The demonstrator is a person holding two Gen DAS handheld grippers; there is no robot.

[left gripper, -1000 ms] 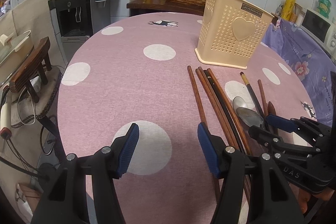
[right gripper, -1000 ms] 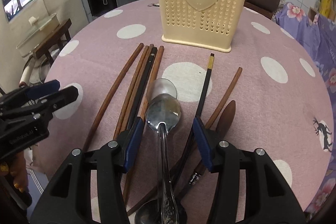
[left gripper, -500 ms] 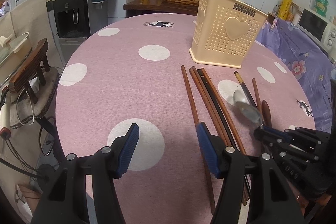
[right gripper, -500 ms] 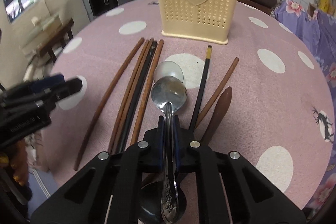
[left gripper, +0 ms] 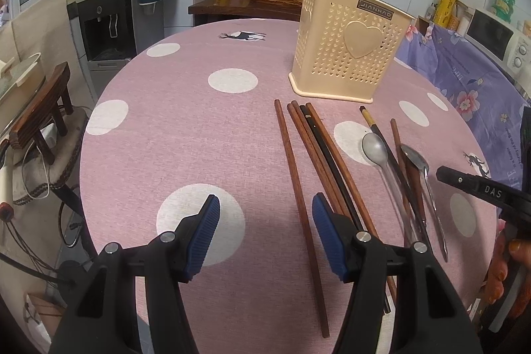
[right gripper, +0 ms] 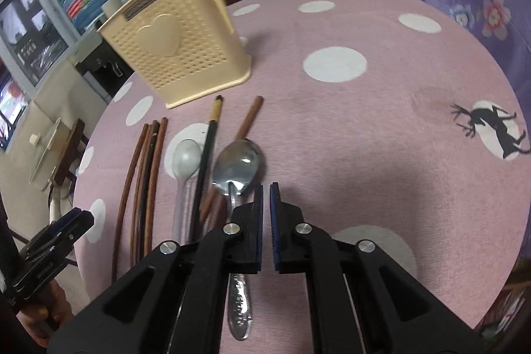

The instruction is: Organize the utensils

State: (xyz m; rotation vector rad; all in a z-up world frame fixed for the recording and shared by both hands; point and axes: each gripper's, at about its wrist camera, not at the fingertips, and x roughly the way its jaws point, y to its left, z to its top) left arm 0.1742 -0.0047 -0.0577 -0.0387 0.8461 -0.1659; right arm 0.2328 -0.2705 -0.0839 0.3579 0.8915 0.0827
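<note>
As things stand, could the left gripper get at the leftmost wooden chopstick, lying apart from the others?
Probably yes. The left gripper is open, and the leftmost wooden chopstick runs between its fingers in the left wrist view, with nothing lying over it and a gap to the next chopstick.

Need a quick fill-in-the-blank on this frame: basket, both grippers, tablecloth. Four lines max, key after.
1. The cream basket has a raised ___ shape on its front.
2. The left gripper is ___, with nothing between its pads.
3. The right gripper is ___, with the metal spoon lying on the table beside its pads, not between them.
4. The pink tablecloth is printed with white ___.

Missing words: heart; open; shut; dots
</note>
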